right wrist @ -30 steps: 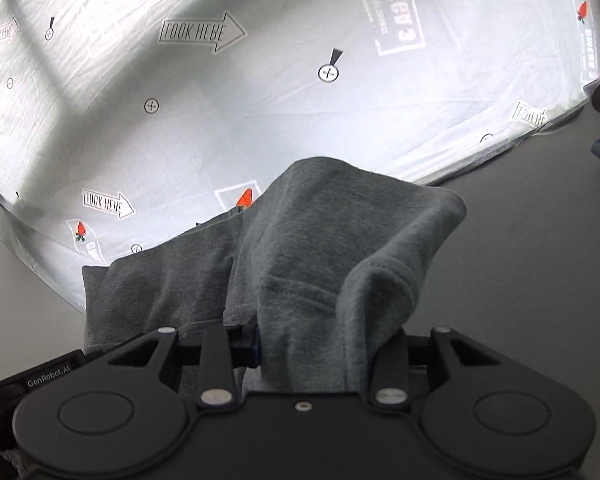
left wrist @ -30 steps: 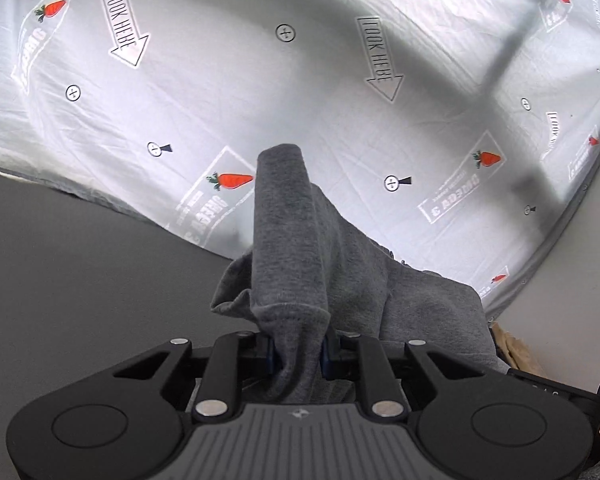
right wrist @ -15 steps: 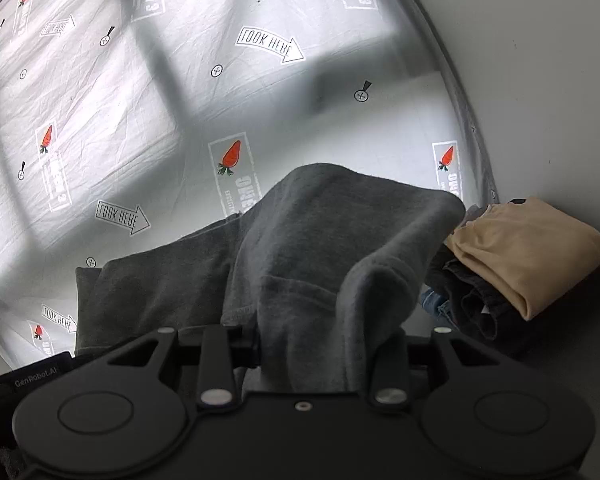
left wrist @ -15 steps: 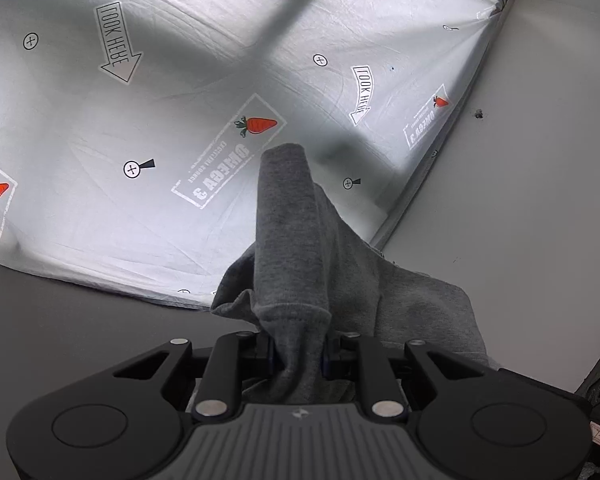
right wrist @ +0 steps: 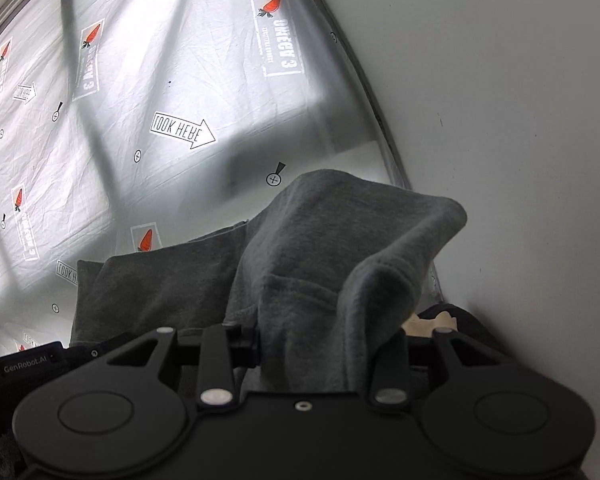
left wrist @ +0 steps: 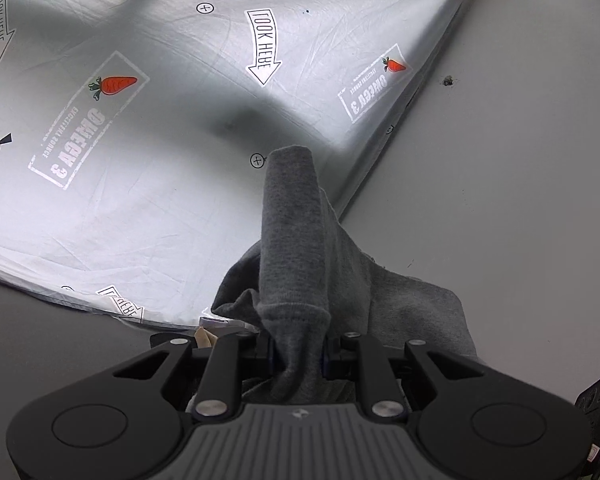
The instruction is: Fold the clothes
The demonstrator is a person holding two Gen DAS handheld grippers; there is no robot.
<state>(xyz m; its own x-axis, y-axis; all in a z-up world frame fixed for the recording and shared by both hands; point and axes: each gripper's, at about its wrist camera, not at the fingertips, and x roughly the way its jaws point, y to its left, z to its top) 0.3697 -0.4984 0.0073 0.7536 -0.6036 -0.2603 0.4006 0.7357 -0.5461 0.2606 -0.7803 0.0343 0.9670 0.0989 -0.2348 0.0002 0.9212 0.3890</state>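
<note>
A dark grey garment (left wrist: pixel 296 248) hangs lifted between my two grippers. My left gripper (left wrist: pixel 298 354) is shut on a bunched fold of it, which stands up over the fingers and hides them. In the right wrist view the same garment (right wrist: pixel 339 248) drapes over my right gripper (right wrist: pixel 319 344), which is shut on its thick hemmed edge; the rest spreads to the left. The cloth is held above the white printed sheet (left wrist: pixel 140 160), near its corner.
The white sheet (right wrist: pixel 160 100) with carrot and arrow prints ends at an edge beside a plain pale surface (left wrist: pixel 519 180). A tan folded garment (right wrist: pixel 431 322) on dark clothes peeks out below the right gripper. Grey floor (left wrist: pixel 40 340) lies at lower left.
Both grippers have swung with the grey garment toward the sheet's corner and the pale surface. The tan stack is now mostly hidden under the right gripper. Both grips are unchanged.
</note>
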